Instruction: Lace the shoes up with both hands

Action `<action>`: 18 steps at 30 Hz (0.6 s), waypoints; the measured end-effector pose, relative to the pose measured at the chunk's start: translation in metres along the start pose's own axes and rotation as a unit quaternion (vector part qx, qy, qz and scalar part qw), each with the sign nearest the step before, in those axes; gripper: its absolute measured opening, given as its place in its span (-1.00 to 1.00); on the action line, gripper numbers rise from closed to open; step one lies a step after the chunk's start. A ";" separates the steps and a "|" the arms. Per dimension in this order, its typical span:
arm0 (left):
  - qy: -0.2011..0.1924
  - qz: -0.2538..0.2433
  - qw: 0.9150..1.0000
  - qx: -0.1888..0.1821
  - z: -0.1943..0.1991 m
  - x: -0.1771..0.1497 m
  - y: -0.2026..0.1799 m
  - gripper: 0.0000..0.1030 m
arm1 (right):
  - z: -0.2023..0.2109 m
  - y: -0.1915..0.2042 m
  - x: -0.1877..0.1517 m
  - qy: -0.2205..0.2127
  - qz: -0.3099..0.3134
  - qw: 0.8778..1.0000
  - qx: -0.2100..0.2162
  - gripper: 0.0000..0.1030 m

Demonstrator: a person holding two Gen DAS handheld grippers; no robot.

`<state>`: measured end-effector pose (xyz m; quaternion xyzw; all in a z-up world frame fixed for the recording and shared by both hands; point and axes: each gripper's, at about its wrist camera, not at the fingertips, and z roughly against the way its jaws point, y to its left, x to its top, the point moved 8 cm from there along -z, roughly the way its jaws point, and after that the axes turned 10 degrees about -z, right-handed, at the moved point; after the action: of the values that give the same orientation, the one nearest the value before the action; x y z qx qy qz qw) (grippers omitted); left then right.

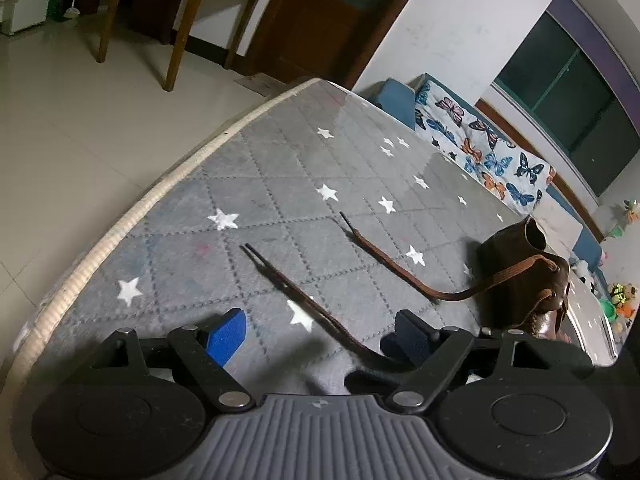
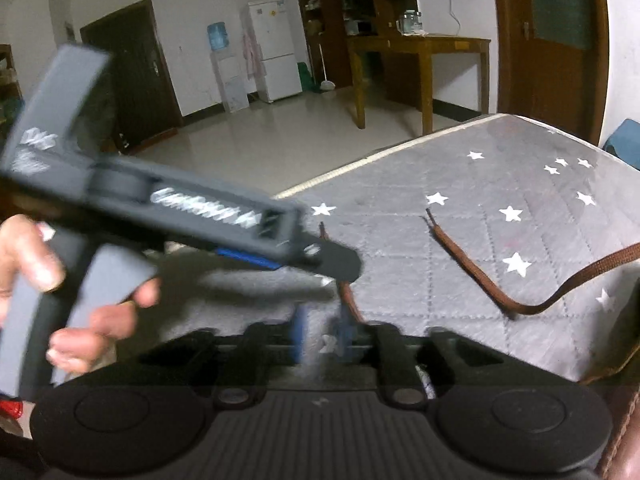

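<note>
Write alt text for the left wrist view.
Two blue-padded fingers of the left gripper stand open over a grey star-patterned mat, one brown lace end running between them untouched. A second lace end trails to a brown shoe at right.

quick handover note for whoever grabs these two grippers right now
Left gripper: open, holding nothing; one brown lace end runs between its blue pads, untouched.
Right gripper: jaws narrow and blurred; that lace passes by its right pad, grip unclear.
Brown shoe sits at the right on the grey star mat; the other lace end lies loose on it.
Done: nothing tied.
Left: catch both ends, cross and knot.
</note>
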<state>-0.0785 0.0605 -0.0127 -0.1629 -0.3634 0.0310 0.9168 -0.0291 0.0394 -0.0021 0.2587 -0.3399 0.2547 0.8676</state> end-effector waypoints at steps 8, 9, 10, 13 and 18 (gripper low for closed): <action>-0.010 0.032 0.999 -0.011 0.007 0.004 0.023 0.62 | -0.014 0.005 0.004 -0.002 0.040 0.999 -0.021 -0.35; -0.009 0.031 0.999 -0.019 0.006 0.004 0.022 0.62 | -0.018 0.005 0.004 0.004 0.039 0.999 -0.022 -0.48; -0.009 0.030 0.999 -0.026 0.006 0.004 0.020 0.62 | -0.020 0.004 0.004 0.008 0.038 0.999 -0.024 -0.56; -0.005 0.031 0.998 -0.051 0.002 0.004 0.012 0.62 | -0.017 -0.001 0.004 0.010 0.017 0.999 -0.026 -0.94; 0.004 0.068 0.991 -0.115 -0.009 0.003 -0.003 0.62 | 0.003 -0.012 0.007 -0.014 -0.042 0.999 -0.005 -0.97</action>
<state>-0.0705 0.0558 -0.0162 -0.2915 -0.3488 0.0502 0.8893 -0.0189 0.0305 0.0017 0.2724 -0.3420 0.2128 0.8738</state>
